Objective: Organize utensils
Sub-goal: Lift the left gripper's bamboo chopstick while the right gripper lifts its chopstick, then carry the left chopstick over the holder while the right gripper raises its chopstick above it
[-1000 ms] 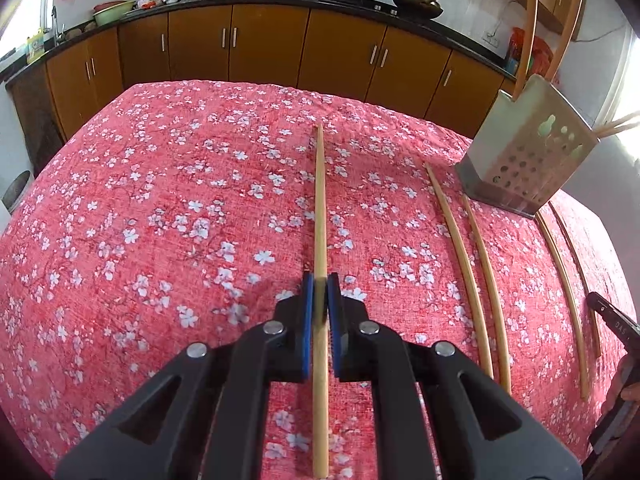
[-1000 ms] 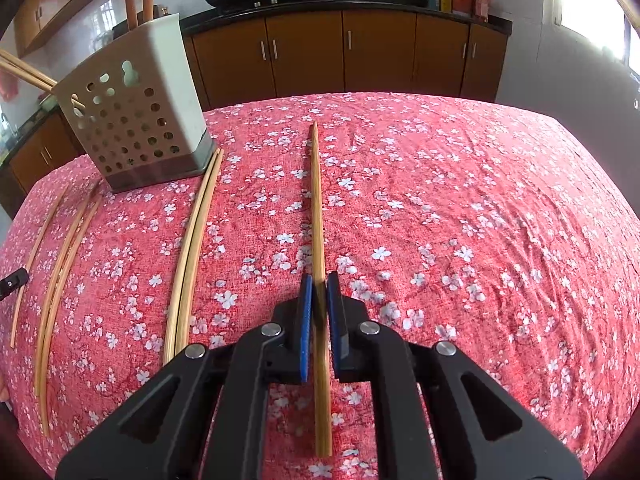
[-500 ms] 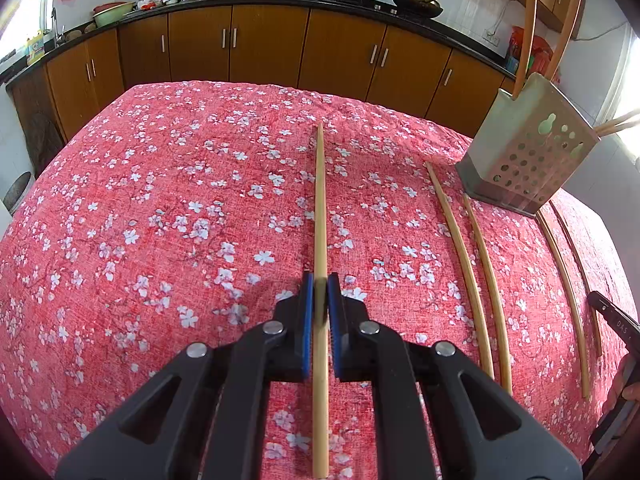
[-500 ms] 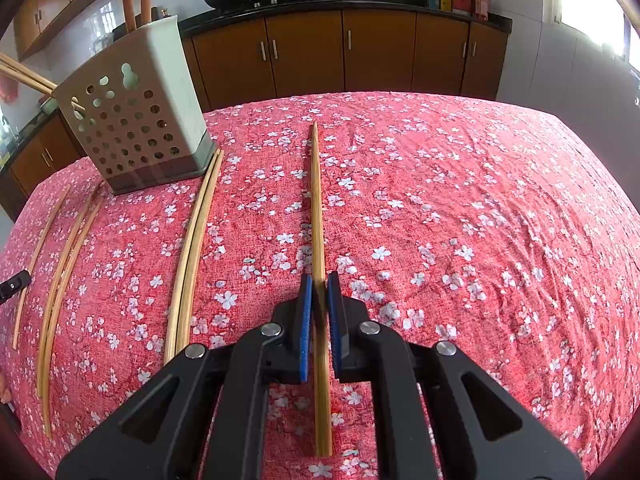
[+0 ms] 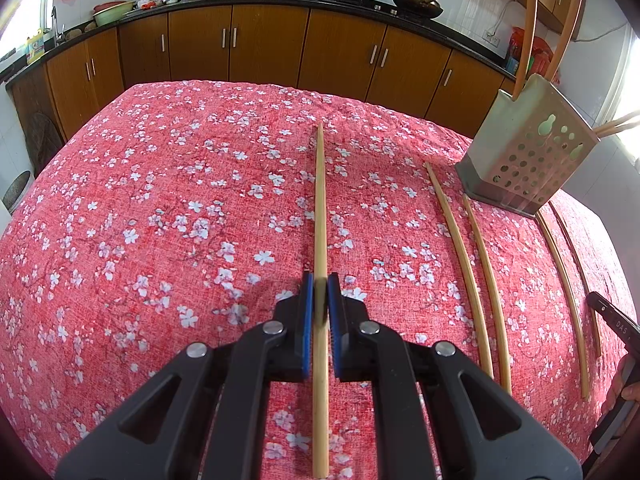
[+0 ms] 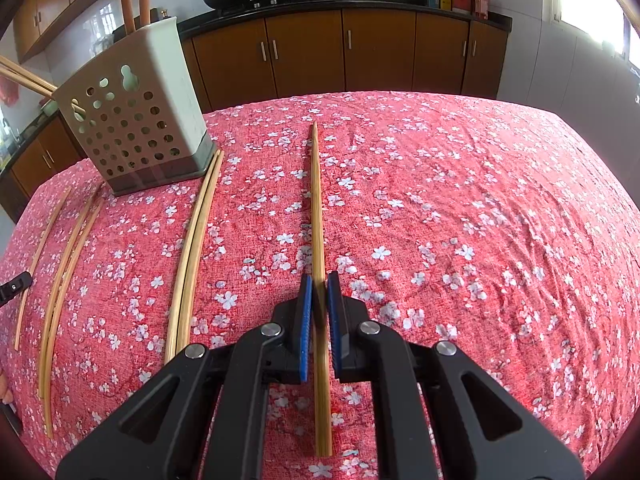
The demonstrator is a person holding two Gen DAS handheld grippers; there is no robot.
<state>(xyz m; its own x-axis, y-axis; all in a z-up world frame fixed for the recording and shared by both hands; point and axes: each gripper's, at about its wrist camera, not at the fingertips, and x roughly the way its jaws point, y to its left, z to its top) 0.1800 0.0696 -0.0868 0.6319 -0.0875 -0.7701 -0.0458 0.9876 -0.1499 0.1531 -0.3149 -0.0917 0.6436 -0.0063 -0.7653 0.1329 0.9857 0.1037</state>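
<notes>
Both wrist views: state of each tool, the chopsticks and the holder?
Left tool: shut on a chopstick.
Right tool: shut on a second chopstick.
Holder: upright on the tablecloth, chopsticks standing inside.
Loose chopsticks: flat on the cloth beside the holder.

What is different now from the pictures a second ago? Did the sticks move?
Nothing visibly changed. The left gripper still pinches its chopstick, and the right gripper still pinches its chopstick. The holder and the loose chopsticks on the red cloth lie just where they were.
</notes>
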